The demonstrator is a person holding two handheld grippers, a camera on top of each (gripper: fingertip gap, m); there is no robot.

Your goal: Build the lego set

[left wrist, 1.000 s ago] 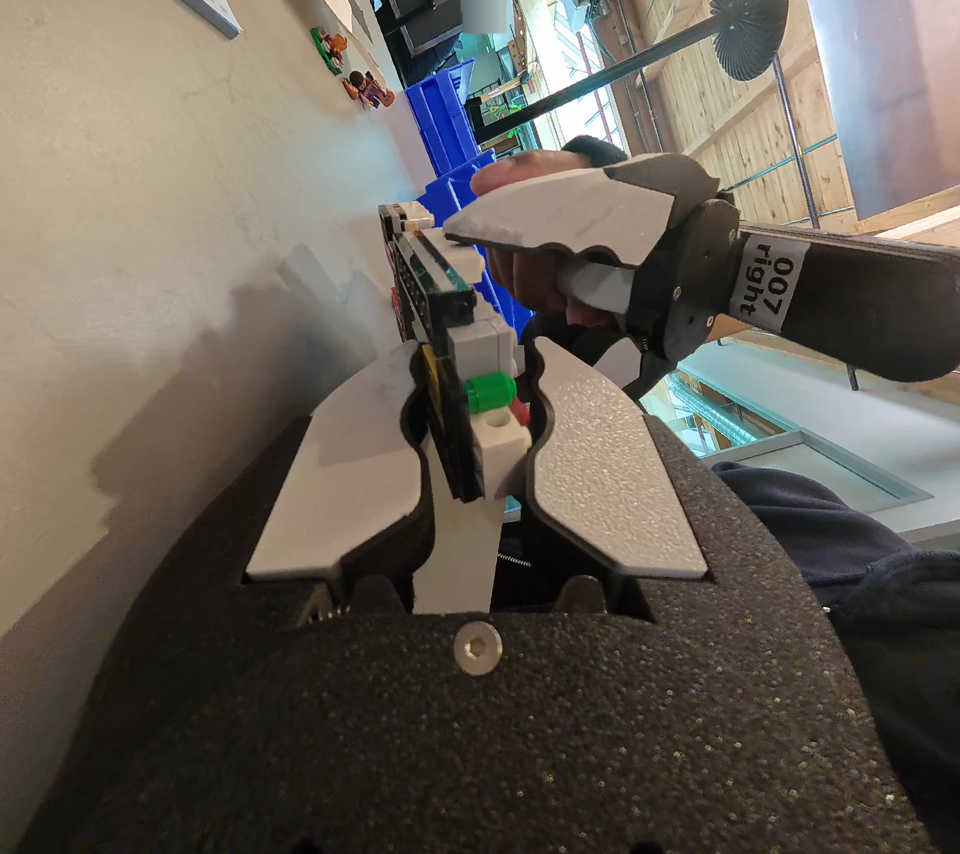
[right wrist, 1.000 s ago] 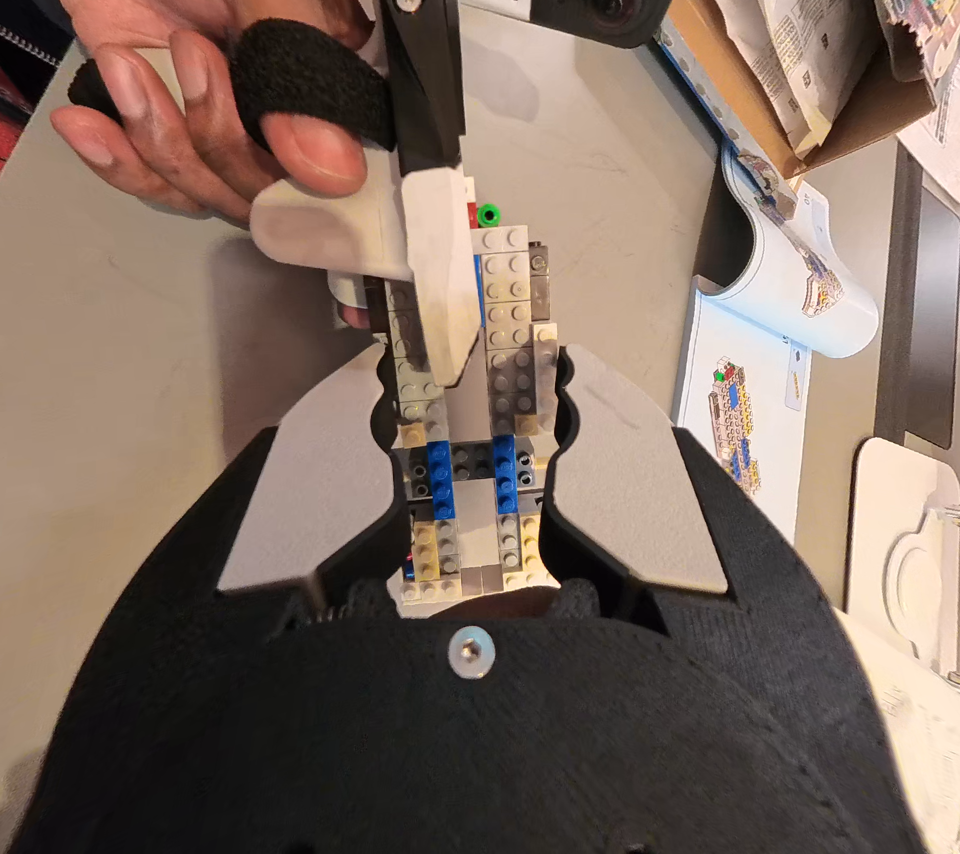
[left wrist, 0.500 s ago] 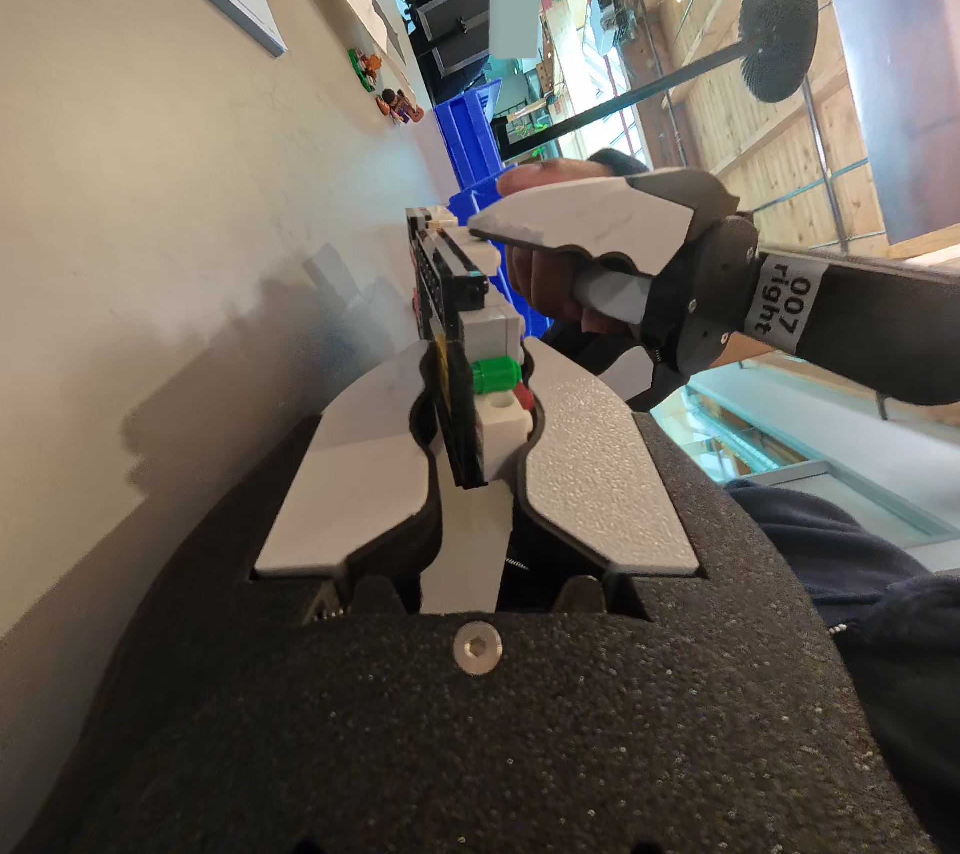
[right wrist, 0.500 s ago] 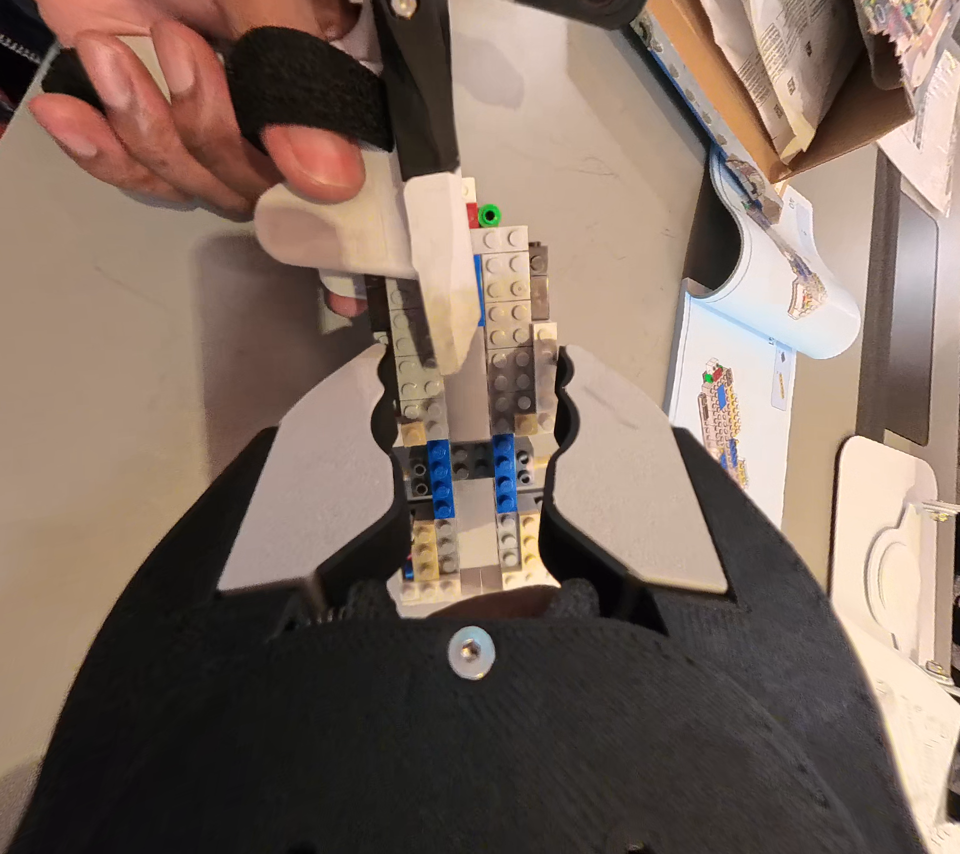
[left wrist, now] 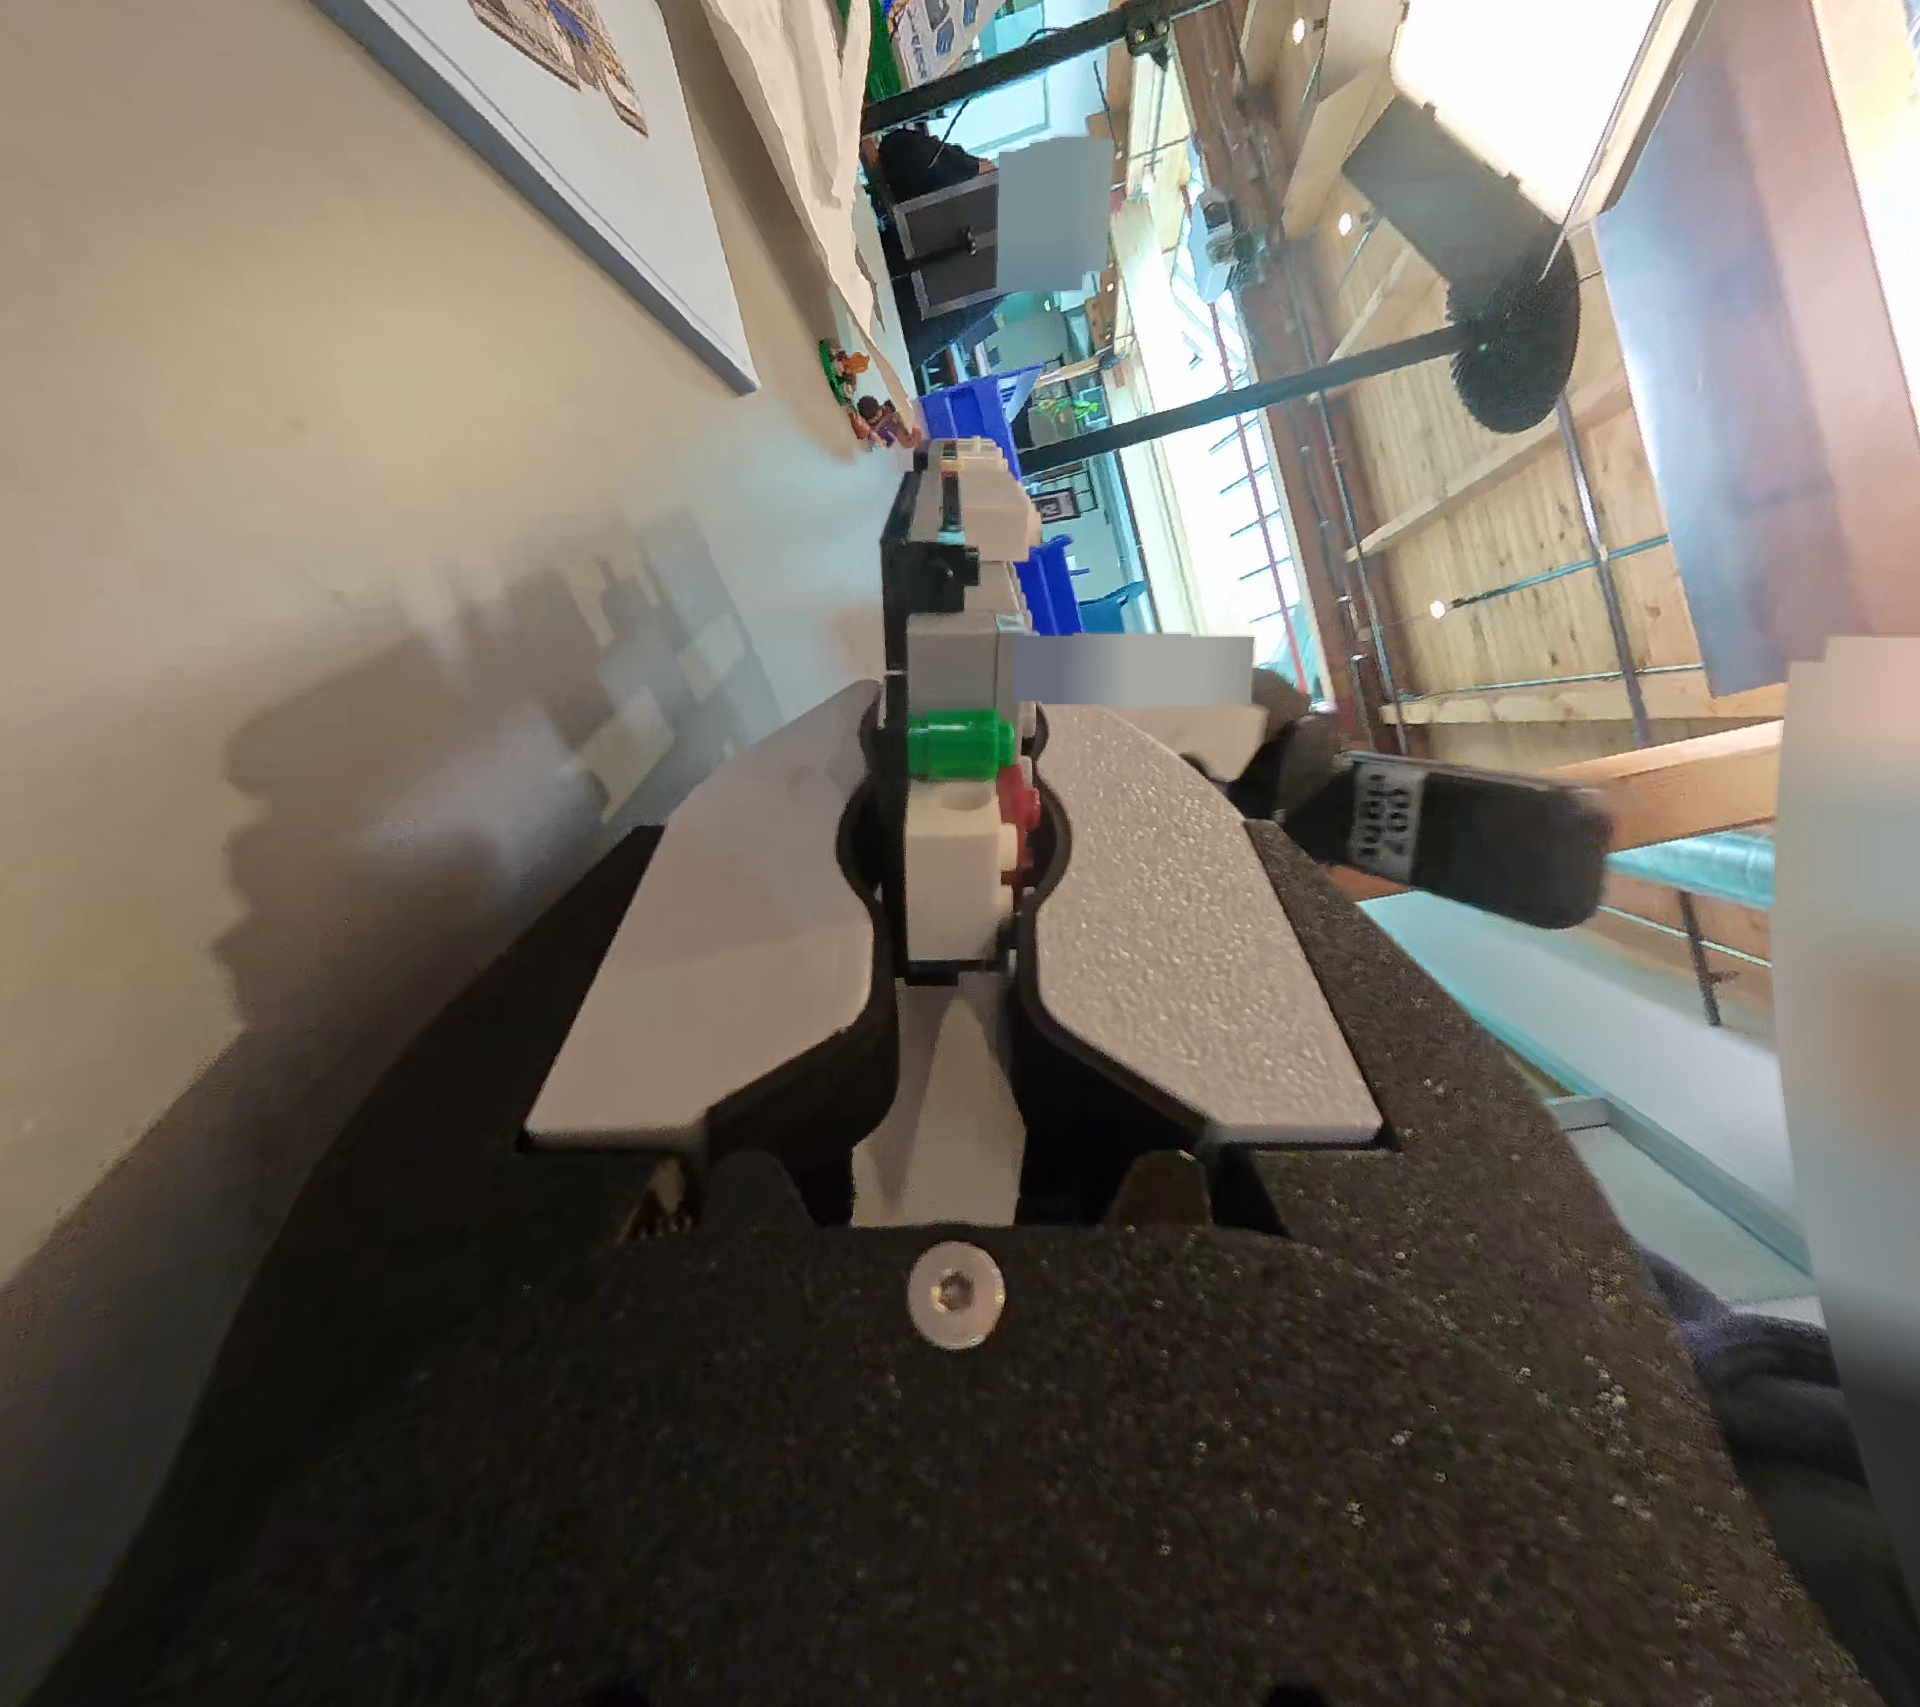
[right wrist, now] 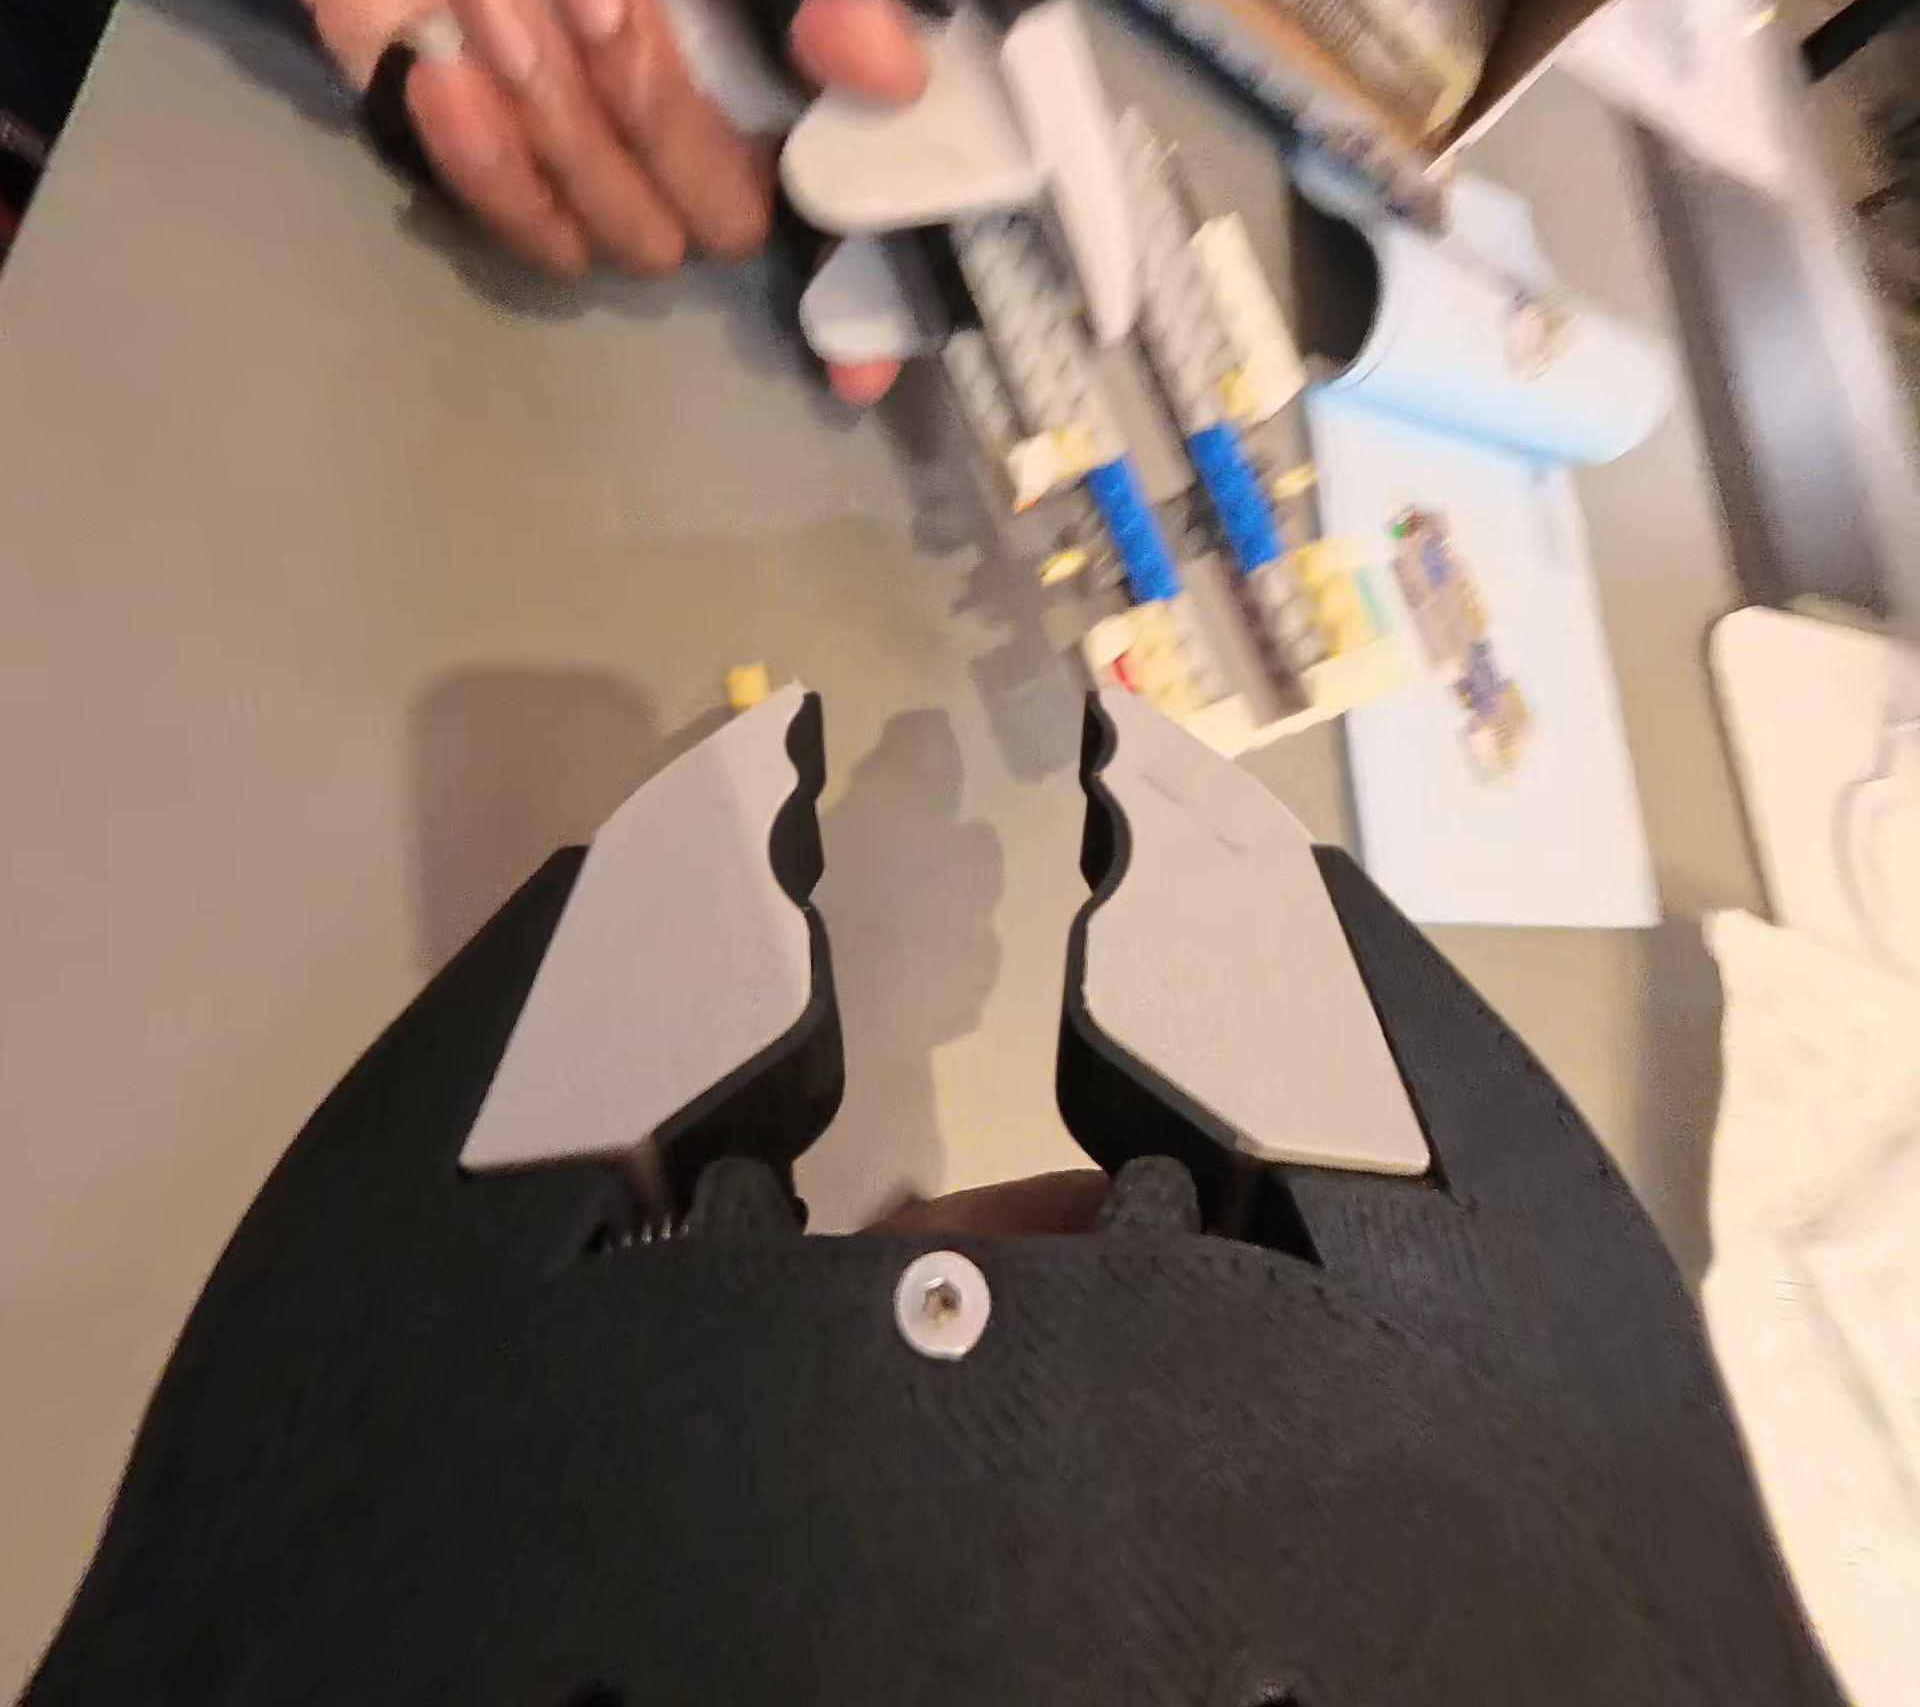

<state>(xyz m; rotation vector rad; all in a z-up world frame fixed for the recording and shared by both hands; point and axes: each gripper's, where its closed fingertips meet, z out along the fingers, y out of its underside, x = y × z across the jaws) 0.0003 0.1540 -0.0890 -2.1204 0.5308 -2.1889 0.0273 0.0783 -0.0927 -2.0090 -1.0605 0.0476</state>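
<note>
Fingers of our left tool point(left wrist: 951, 826) clamp the brick model point(left wrist: 951, 670); our right tool point(right wrist: 948, 722) hangs released above the counter point(right wrist: 364, 618).

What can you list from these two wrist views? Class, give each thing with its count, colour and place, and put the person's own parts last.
Brick model: one, grey, white and black with blue bands and a green stud, clamped at one end in the left tool, above the table.
Table: one, beige, under everything.
Loose brick: one, yellow, on the table by the right tool's tip.
Instruction booklet: one, white, open, right of the model.
Bins: blue, count unclear, far end of the table.
Small figures: about two, far along the table.
Left tool: one, grey fingers, shut on the brick model.
Right tool: one, open, nothing between its fingers.
Hand: one, holding the left tool.
</note>
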